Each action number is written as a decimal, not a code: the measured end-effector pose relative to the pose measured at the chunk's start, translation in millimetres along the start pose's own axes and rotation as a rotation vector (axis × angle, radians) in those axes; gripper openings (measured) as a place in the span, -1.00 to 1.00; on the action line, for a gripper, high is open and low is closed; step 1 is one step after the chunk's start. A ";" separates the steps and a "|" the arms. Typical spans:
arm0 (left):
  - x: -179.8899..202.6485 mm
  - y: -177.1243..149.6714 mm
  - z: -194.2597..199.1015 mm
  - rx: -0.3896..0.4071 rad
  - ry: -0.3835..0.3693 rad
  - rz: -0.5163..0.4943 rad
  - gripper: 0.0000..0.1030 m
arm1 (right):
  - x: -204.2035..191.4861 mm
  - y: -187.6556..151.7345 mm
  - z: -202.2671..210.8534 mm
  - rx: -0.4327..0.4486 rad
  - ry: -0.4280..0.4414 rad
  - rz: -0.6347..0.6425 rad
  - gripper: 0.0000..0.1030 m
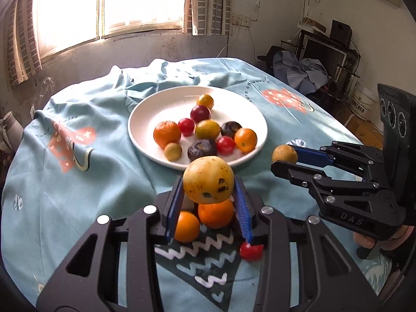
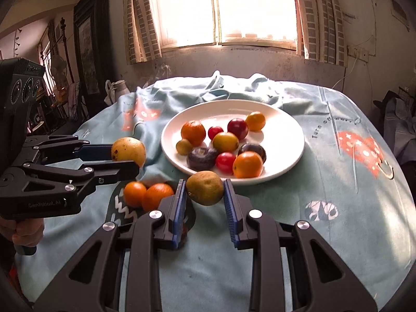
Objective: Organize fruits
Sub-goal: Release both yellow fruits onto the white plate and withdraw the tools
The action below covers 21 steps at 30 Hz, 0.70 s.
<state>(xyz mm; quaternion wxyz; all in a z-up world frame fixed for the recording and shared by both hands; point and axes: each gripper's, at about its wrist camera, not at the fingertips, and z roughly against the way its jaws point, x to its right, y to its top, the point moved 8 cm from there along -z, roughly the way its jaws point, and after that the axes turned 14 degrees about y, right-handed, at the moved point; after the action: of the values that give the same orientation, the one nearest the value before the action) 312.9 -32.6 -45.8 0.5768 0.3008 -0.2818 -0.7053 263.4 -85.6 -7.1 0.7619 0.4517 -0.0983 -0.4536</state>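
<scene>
A white plate holds several small fruits: oranges, red tomatoes, dark plums, yellow-green ones. My left gripper is shut on a spotted yellow fruit, held above the cloth just short of the plate. My right gripper is shut on a brownish-yellow fruit at the plate's near rim. Two oranges and a red tomato lie on the cloth below the left gripper.
A light blue patterned tablecloth covers the round table and bunches up behind the plate. A window and wall stand behind the table. Furniture and clothes are at the right.
</scene>
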 end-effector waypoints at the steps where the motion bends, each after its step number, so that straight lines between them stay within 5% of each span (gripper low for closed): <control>1: -2.0 11.8 -7.3 0.005 0.008 0.005 -0.24 | 8.6 10.3 -3.2 0.017 -0.008 -0.015 -0.43; 6: -13.5 60.0 -58.8 -0.010 0.043 0.040 -0.24 | 61.3 48.5 -32.5 0.054 -0.053 -0.118 -0.43; 12: -22.8 82.0 -116.0 -0.063 0.112 0.052 -0.20 | 98.1 56.4 -70.2 0.025 -0.059 -0.158 -0.39; 15: -30.4 82.5 -114.2 -0.046 0.152 0.082 0.71 | 100.2 51.7 -71.4 0.012 -0.079 -0.169 0.18; 21: -53.3 63.7 -67.8 -0.007 0.203 0.150 0.94 | 66.3 38.6 -50.4 -0.014 -0.019 -0.162 0.20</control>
<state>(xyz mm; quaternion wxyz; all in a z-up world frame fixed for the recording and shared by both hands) 412.8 5.2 -37.8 0.6544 0.3466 -0.2413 -0.6272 352.6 -100.1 -23.1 0.7249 0.4485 -0.0658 -0.5187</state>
